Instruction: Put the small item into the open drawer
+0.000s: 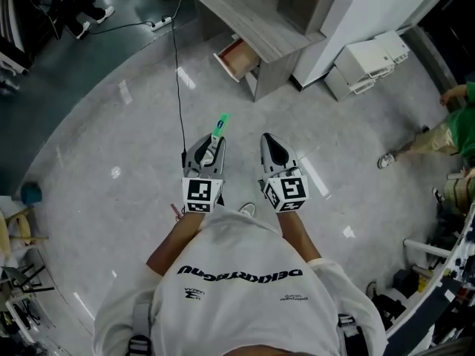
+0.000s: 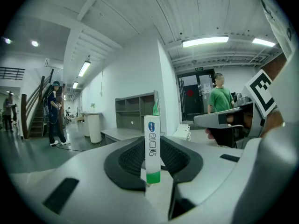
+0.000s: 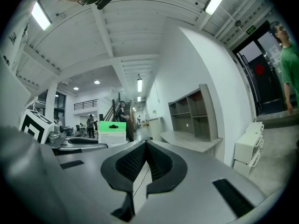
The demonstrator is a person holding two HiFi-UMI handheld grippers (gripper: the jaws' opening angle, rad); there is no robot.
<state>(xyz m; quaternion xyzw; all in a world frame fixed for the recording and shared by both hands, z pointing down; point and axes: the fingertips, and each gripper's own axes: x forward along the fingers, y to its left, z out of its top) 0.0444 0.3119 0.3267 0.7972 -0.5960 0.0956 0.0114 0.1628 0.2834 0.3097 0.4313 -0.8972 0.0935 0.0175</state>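
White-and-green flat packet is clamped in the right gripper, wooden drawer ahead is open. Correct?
Wrong gripper. The left gripper view shows the flat white-and-green packet clamped in the left gripper; the right gripper is shut on nothing. The wooden drawer is open.

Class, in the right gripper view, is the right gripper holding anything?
No, the right gripper has its jaws together, with nothing between them.

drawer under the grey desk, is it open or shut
Open: the brown-lined drawer juts out from the grey wooden desk, its inside showing.
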